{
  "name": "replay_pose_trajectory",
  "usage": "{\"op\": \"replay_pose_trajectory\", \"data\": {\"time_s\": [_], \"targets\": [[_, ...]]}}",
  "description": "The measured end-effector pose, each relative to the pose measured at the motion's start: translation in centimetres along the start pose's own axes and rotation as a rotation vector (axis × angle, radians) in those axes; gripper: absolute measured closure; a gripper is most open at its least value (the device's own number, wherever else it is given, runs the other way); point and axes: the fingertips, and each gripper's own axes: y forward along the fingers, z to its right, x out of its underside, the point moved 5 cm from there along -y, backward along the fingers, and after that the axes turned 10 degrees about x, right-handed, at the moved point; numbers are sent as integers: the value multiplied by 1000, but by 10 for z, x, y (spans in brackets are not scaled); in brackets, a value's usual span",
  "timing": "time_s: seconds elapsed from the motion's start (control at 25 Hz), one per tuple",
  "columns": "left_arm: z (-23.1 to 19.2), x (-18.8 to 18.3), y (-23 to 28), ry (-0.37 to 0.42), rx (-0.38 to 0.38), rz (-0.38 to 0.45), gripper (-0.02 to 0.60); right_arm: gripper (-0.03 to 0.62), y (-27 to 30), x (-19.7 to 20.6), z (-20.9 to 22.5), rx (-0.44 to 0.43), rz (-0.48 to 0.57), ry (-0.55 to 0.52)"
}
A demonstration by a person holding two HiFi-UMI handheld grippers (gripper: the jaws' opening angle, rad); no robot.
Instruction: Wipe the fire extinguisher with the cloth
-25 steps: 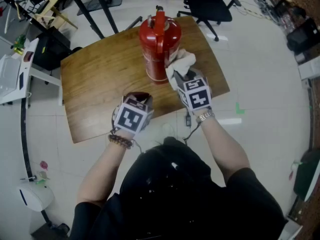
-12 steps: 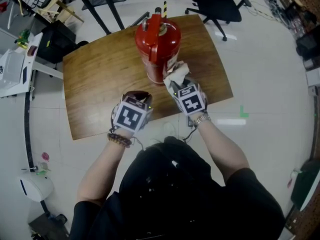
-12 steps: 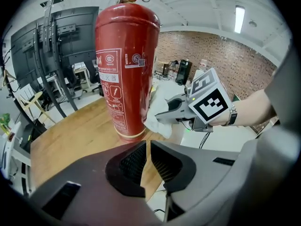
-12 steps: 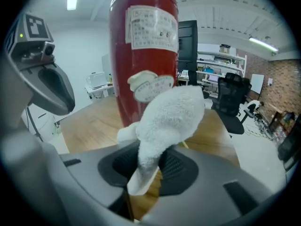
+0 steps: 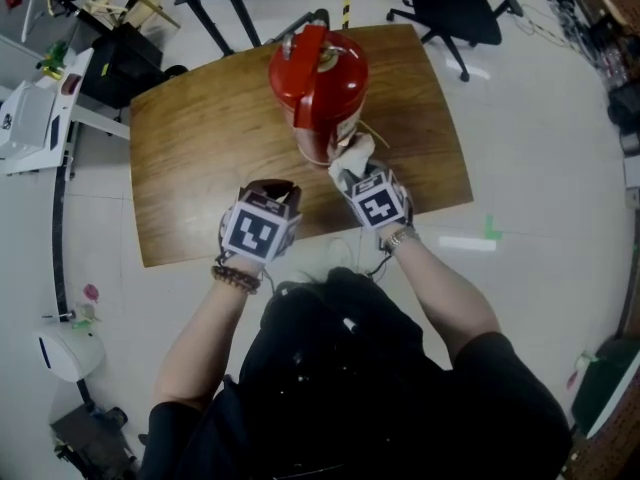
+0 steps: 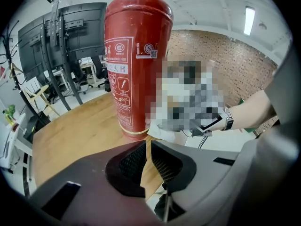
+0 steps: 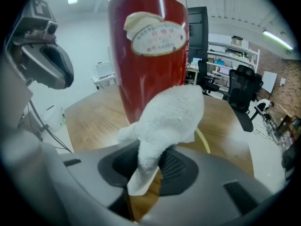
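- the right gripper (image 7: 149, 166) has its jaws shut tight on a white cloth (image 7: 169, 112).
- the fluffy end of the cloth sticks out past the jaws and pushes on the low part of the red fire extinguisher (image 7: 148, 69).
- a thin flat corner of the cloth hangs down between the jaws.
- the left gripper (image 6: 148, 157) has just been opening a tiny bit. its jaws are only a thin crack apart, and nothing is between them.
- the left gripper hangs near the front edge of the surface (image 5: 200, 148), just beside the fire extinguisher but not touching it.
- the fire extinguisher stands upright on the brown wooden surface, near the middle, a bit toward the right gripper's side.
- it has a round white label (image 7: 157, 36) on the side that faces the right gripper.
- the person wears a watch (image 6: 229, 119) on the right wrist and a bead bracelet (image 5: 238, 280) on the left wrist.
- a black office chair (image 5: 455, 8) stands on the pale floor (image 5: 540, 148) behind the surface.
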Motion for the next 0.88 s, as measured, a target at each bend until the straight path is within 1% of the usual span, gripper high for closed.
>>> {"op": "replay_pose_trajectory", "data": {"time_s": [0.16,0.28,0.44,0.6,0.76,0.88], "targets": [[-3,9,0,-26,-3,-11,552,464,8,5,-2,-4,-24,-15],[-6,12,-3,-24,1,-10,552,464,15,6,-4,-2,-48,-22],[-11,17,-9,-14,26,-7,552,464,22,7,-6,27,-77,-12],[-21,21,-19,38,37,4,552,464,21,10,-11,57,-104,8],[-25,20,-31,95,83,24,552,464,4,7,-19,99,-101,30],[-29,17,-41,153,120,53,552,464,-14,1,-31,107,-73,62]]}}
